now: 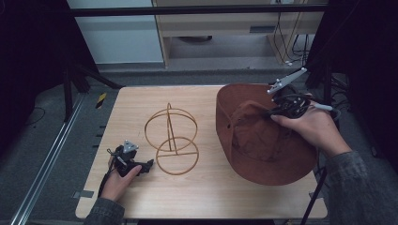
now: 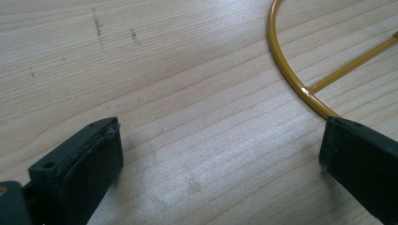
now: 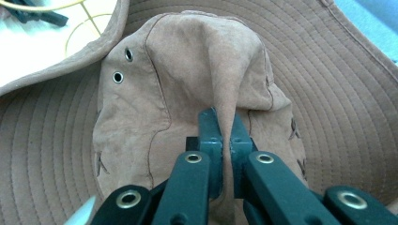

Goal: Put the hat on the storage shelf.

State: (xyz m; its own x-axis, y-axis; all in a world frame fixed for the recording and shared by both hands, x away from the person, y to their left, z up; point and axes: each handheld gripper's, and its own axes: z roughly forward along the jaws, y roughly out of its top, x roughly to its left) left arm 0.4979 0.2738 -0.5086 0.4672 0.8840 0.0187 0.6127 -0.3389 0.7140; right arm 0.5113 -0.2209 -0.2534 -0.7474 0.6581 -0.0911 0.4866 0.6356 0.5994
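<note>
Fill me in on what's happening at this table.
A person is working with a gripper in each hand. The right gripper is shut on a fold of the crown of a brown hat, whose brim rests on the wooden table. The left gripper rests open on the table beside the base ring of a gold wire stand, without touching it.

My light wooden table [image 1: 202, 197] stands on a grey floor [image 1: 42, 140]. Beyond it I see a pale cabinet [image 1: 225, 23] with hanging cables [image 1: 286, 42]. Dark drapes [image 1: 28, 47] flank both sides.
</note>
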